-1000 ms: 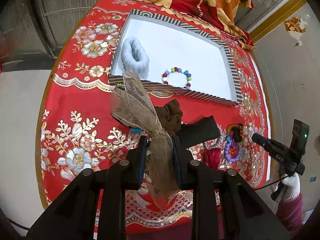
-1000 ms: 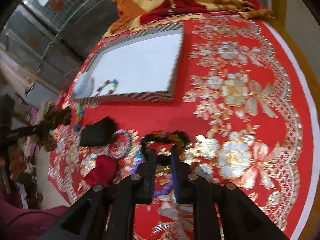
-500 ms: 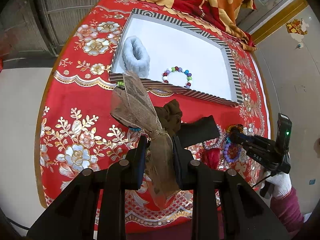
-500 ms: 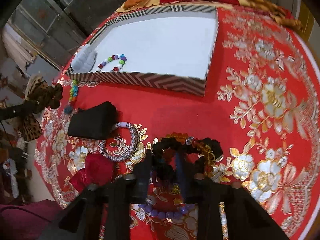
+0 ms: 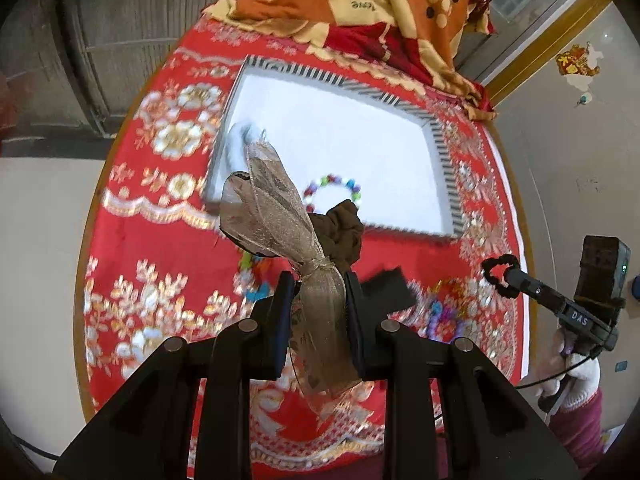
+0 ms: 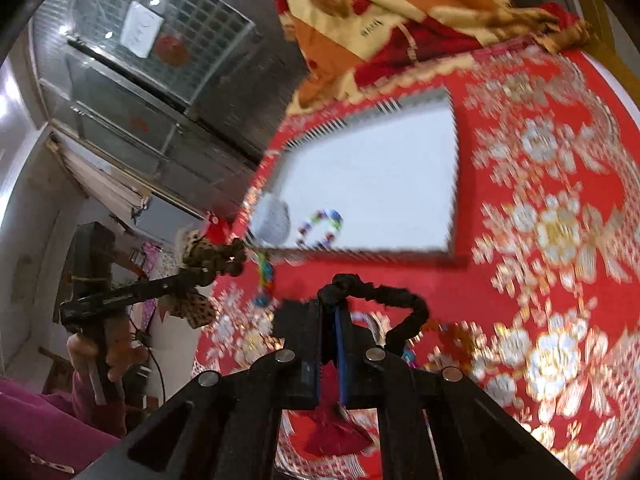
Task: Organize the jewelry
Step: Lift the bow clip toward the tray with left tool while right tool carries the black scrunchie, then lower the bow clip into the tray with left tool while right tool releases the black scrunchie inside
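My left gripper (image 5: 316,286) is shut on a brown mesh ribbon bow (image 5: 280,216) with a dark brown scrunchie (image 5: 340,228), held above the red cloth in front of the striped tray (image 5: 438,148). My right gripper (image 6: 329,308) is shut on a black scrunchie (image 6: 394,298), lifted off the cloth; it also shows in the left wrist view (image 5: 498,272). The tray (image 6: 454,184) holds a white fluffy scrunchie (image 6: 272,222) and a coloured bead bracelet (image 6: 320,228). The left gripper with the bow (image 6: 200,276) shows at the left of the right wrist view.
On the red floral tablecloth (image 5: 160,240) lie a black pouch (image 5: 386,292), a coloured bead string (image 5: 254,276), more bead bracelets (image 5: 444,312) and a red item (image 6: 336,436). An orange blanket (image 5: 360,4) is heaped behind the tray.
My right gripper has closed on the black scrunchie and lifted it off the cloth. My left gripper, still holding the bow, has moved forward towards the tray.
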Available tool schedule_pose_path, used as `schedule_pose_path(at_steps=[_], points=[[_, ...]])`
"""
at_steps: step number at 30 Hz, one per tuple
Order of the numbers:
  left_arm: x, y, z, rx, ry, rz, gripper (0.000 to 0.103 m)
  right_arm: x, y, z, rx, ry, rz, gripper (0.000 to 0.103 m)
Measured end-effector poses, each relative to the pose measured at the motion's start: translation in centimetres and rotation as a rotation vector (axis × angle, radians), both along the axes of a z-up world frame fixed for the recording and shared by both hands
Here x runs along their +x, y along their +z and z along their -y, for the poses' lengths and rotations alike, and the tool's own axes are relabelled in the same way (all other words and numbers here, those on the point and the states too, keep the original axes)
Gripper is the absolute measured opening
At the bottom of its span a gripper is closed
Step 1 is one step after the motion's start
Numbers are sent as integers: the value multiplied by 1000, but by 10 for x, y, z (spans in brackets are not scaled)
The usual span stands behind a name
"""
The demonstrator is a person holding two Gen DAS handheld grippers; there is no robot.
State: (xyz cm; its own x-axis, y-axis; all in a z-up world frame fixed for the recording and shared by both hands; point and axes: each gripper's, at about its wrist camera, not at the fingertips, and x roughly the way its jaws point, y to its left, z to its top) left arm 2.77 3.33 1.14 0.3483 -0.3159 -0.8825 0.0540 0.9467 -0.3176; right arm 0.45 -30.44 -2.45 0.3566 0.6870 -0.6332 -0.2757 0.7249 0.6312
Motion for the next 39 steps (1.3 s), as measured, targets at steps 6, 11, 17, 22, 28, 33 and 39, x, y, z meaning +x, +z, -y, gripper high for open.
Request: schedule_pose_path(at_steps=[6,11,17,22,28,33,39], points=[[36,7,17,9,-7,39,23,33,13,-30,-43,11,67,5],[75,6,29,55,5,68,23,70,18,-50,-85,30,97,5],[119,-12,30,111,45,56,23,115,16,-82,-130,68,118,5],[152,-33,23,142,72,35,23,155,-4,-111,-159,102,97,5],[183,-55,11,139,106,7,24,183,-26,-140,-183,148,76,5],[199,-71,7,148,128,-25,23,198,-45,-162,-194,182,49,5],[206,-81,2,137,154,-40,25,207,-66,-178,-191,207,14,5]])
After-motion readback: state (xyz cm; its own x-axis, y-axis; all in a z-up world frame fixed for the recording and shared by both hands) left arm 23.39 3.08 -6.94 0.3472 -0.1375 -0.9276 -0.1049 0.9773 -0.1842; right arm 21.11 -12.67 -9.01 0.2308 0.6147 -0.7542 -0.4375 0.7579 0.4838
